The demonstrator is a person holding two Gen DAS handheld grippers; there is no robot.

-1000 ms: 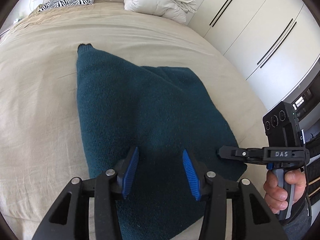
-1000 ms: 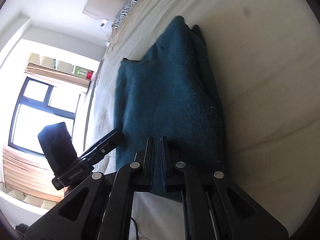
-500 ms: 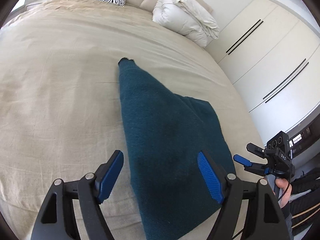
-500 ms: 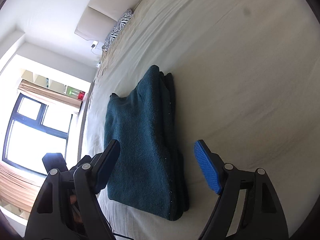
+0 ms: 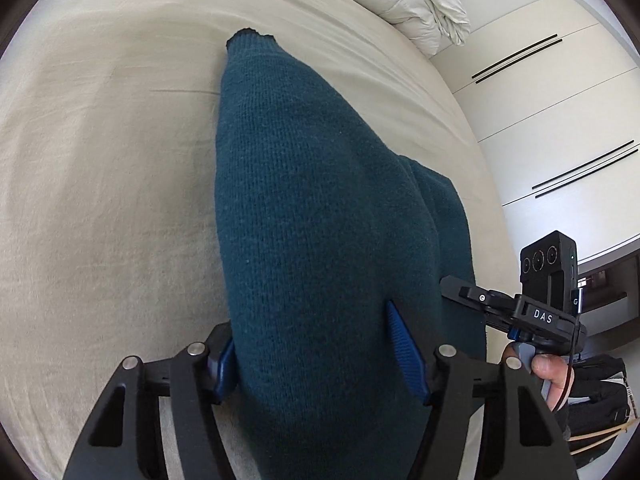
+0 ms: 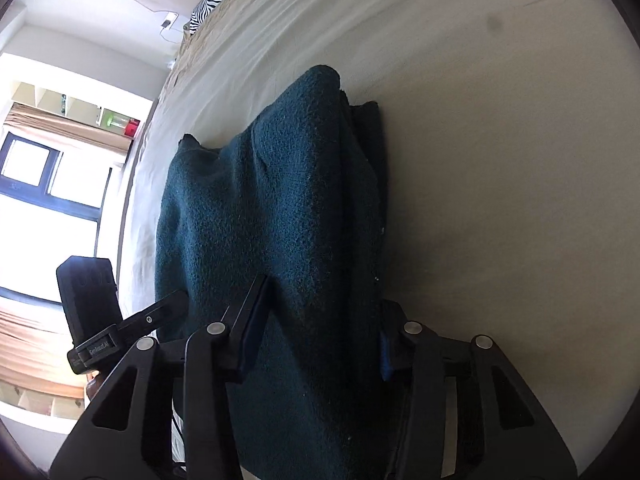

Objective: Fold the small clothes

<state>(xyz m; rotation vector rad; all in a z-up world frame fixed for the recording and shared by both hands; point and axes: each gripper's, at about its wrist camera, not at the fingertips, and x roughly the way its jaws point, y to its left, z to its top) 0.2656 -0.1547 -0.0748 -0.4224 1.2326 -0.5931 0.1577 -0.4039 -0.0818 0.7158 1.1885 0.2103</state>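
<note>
Across the near edge of the wide beige-sheeted bed lies the dark teal knitted garment, folded into a thick layered stack, its narrow end pointing toward the headboard; the placement suits gathering the near hem for a further fold. Both tools straddle that hem. Left gripper, black with blue ribbed pads, is closing with the knit bunched between its jaws. Right gripper is likewise closing around the stack's right-hand layers; whether either is gripping firmly yet cannot be told.
</note>
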